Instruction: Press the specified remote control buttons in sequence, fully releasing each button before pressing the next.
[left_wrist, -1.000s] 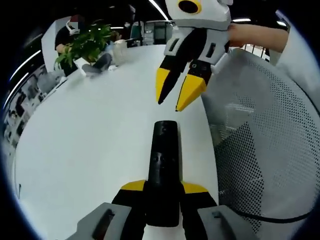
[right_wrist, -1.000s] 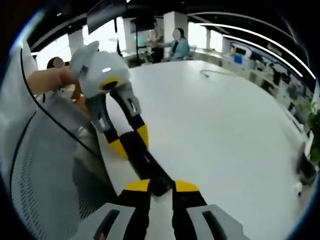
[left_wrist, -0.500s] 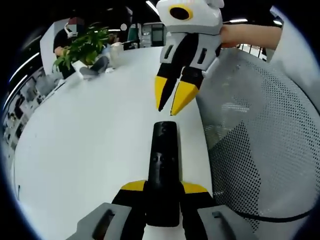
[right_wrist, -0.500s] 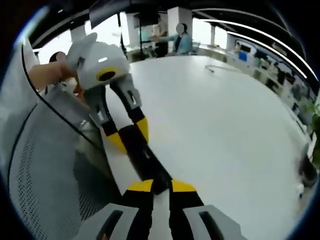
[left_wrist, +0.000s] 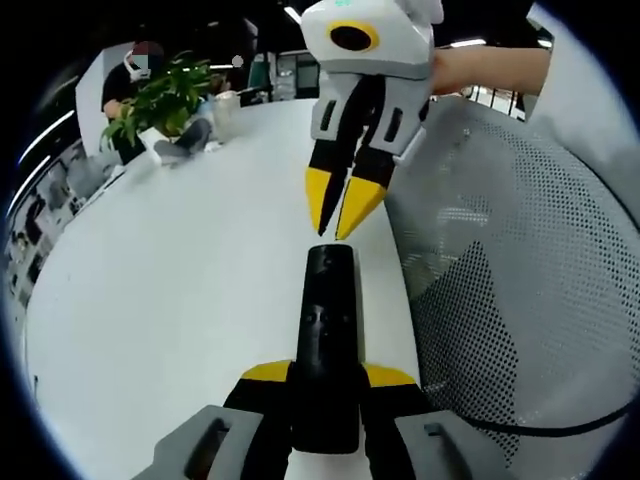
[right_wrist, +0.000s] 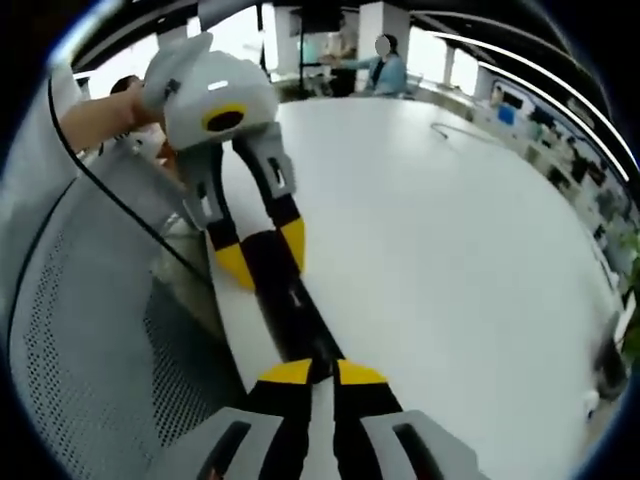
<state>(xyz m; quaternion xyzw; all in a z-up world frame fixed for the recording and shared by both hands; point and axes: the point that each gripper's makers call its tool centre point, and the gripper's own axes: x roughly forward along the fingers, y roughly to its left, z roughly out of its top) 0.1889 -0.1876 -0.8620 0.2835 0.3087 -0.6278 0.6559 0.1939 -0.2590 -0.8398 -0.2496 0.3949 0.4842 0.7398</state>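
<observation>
A black remote (left_wrist: 328, 330) lies lengthwise just above the white table, its near end clamped between the yellow fingertips of my left gripper (left_wrist: 328, 375). My right gripper (left_wrist: 333, 225) reaches in from above with its tips close together, hovering right at the remote's far end; I cannot tell whether they touch it. In the right gripper view, my right gripper (right_wrist: 312, 372) is shut at the bottom. The remote (right_wrist: 285, 300) runs from its tips up to the left gripper (right_wrist: 262, 255), which is shut on it.
The white table (left_wrist: 180, 300) stretches left and far. A grey mesh chair back (left_wrist: 500, 300) stands close on the right side. A potted plant (left_wrist: 165, 95) and small items sit at the far edge. A cable (right_wrist: 455, 130) lies across the table. People sit in the distance.
My right gripper has come closer to the remote's far end, and its tips have drawn nearer together. The left gripper and remote have held still.
</observation>
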